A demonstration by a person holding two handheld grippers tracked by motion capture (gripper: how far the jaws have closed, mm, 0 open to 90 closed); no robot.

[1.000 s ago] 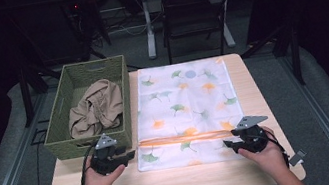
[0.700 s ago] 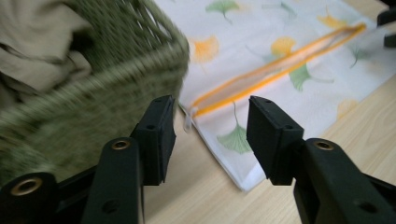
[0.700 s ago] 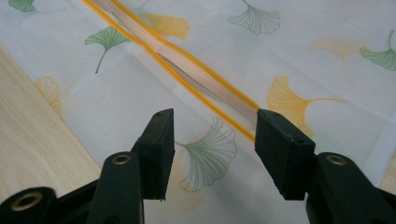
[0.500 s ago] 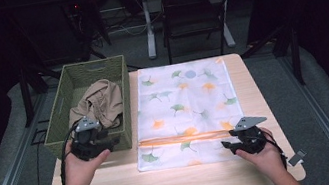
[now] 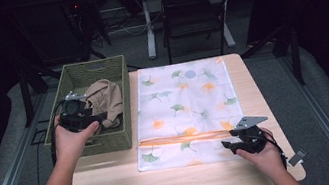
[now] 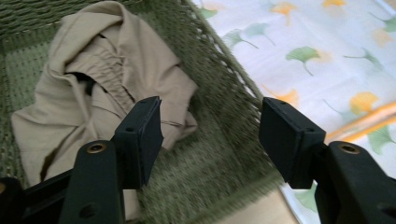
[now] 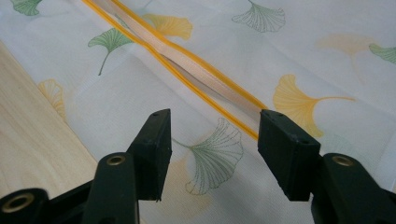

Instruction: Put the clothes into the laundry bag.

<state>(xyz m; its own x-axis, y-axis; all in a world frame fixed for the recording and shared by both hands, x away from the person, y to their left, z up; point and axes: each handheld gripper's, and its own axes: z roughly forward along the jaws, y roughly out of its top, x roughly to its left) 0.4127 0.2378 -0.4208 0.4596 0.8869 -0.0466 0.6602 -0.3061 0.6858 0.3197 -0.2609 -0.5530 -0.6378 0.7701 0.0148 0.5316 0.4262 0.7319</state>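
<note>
A white cloth bag with a ginkgo-leaf print (image 5: 187, 104) lies flat on the wooden table (image 5: 178, 184), an orange-edged opening strip (image 5: 185, 138) (image 7: 196, 72) running across its near end. A crumpled beige garment (image 5: 105, 100) (image 6: 93, 88) sits in a green woven basket (image 5: 123, 130) at the left. My left gripper (image 5: 93, 118) (image 6: 210, 135) hovers open over the basket's near right part, next to the garment. My right gripper (image 5: 229, 143) (image 7: 212, 151) stands open over the bag's near right corner, just short of the orange strip.
The basket's woven wall (image 6: 233, 98) lies between my left gripper and the bag. A black folding chair (image 5: 194, 11) and a table leg (image 5: 147, 24) stand beyond the far edge. Bare wood (image 7: 32, 154) shows beside the bag's near edge.
My left gripper has moved from the table's front edge leftward and away, up over the basket beside the garment. The right gripper has stayed in place.
</note>
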